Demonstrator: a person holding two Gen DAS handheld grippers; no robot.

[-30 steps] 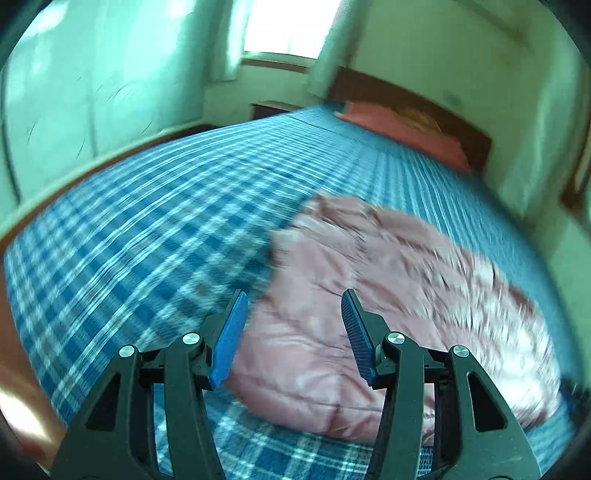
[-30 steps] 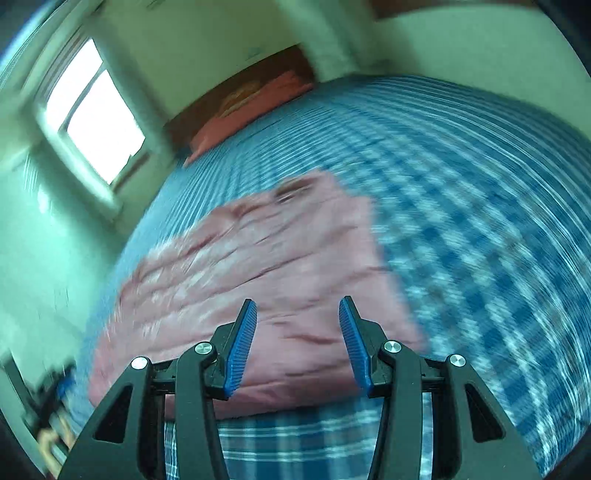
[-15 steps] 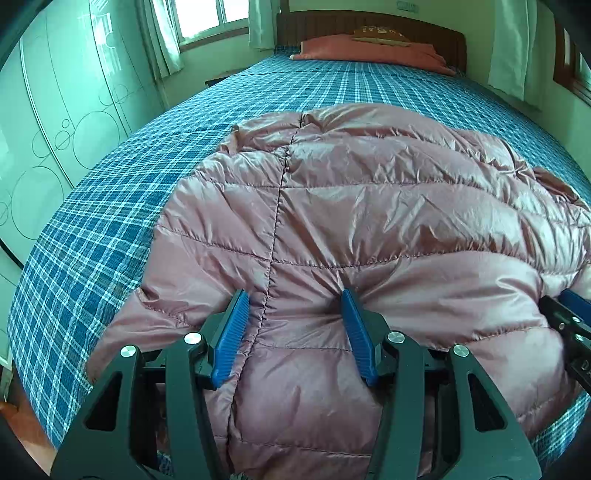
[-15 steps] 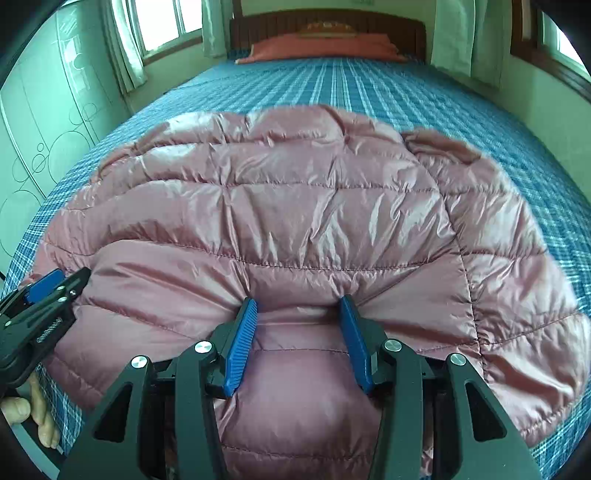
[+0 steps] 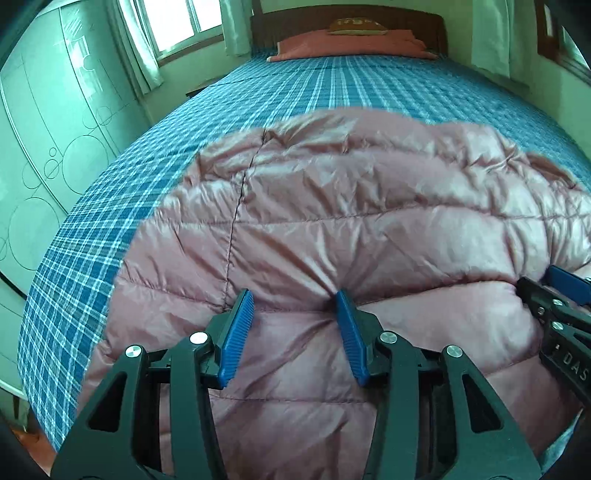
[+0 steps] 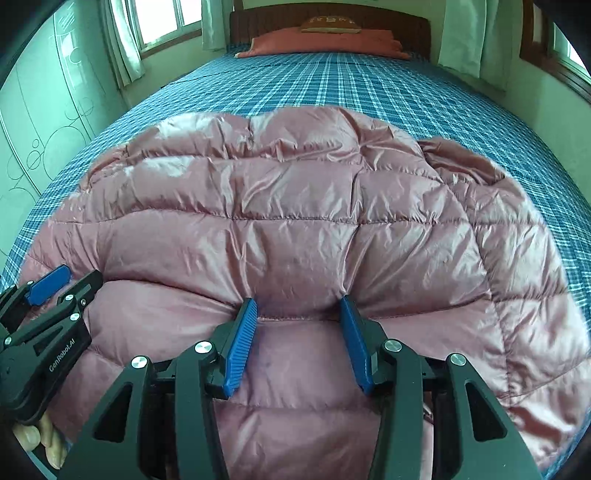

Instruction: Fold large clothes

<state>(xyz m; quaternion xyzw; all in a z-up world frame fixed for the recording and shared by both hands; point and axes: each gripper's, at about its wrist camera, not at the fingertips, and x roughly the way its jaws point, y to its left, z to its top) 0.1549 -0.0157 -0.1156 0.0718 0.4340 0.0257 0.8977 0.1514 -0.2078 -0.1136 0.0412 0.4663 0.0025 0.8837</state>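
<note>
A pink quilted puffer jacket [image 5: 351, 229] lies spread on the bed, near its foot; it also fills the right wrist view [image 6: 295, 221]. My left gripper [image 5: 293, 301] is open, its blue fingertips pressing into the jacket's near part beside a vertical seam. My right gripper [image 6: 298, 306] is open too, its fingertips pushed into a quilted fold of the jacket. The right gripper also shows at the right edge of the left wrist view [image 5: 561, 295]. The left gripper shows at the left edge of the right wrist view [image 6: 55, 288].
The bed has a blue plaid cover [image 5: 332, 85], with an orange pillow [image 5: 351, 44] and a dark wooden headboard [image 5: 347, 18] at the far end. A pale wardrobe [image 5: 55, 140] stands along the left. Windows with curtains [image 5: 140, 48] lie beyond. Wall runs on the right.
Both grippers swung from beside the jacket to above it, then pressed down into its near part. Over the last half second they moved only a little.
</note>
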